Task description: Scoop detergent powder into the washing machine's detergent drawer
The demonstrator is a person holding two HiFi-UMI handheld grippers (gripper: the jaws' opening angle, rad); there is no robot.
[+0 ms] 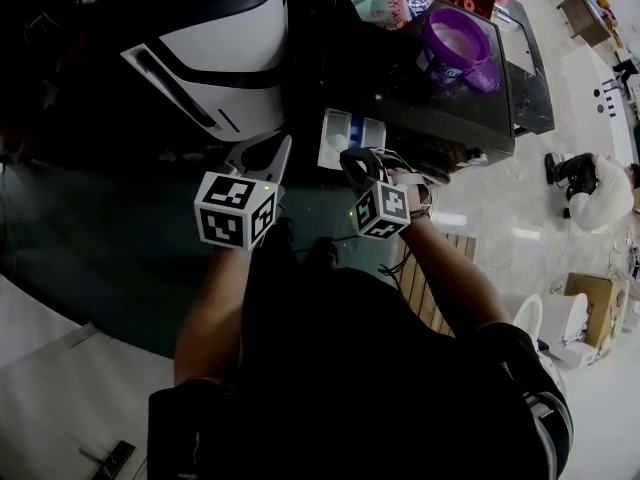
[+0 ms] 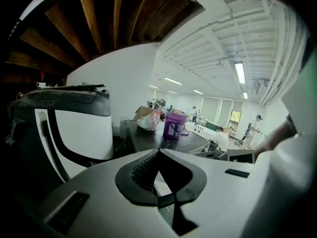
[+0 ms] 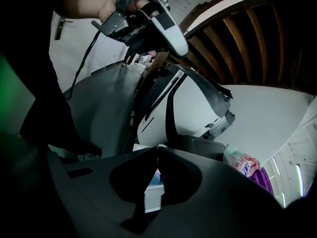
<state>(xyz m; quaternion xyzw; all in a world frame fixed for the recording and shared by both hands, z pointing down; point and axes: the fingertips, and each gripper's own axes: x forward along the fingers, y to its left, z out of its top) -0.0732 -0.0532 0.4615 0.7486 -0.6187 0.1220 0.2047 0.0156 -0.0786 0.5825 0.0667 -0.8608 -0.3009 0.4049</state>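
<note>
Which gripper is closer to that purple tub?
Right. The right gripper hangs by the open drawer, short of the purple tub; the left gripper is farther to the left.

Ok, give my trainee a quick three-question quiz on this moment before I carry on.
1. True or false: the purple tub has its lid on.
2. The right gripper holds: A a scoop, B nothing, C a cloth.
3. Fill in: in the head view, the pink bag lies to the tub's ____.

Key: 1 false, since powder shows in the open tub; 2 B, as the jaws are shut on nothing; 3 left.
</note>
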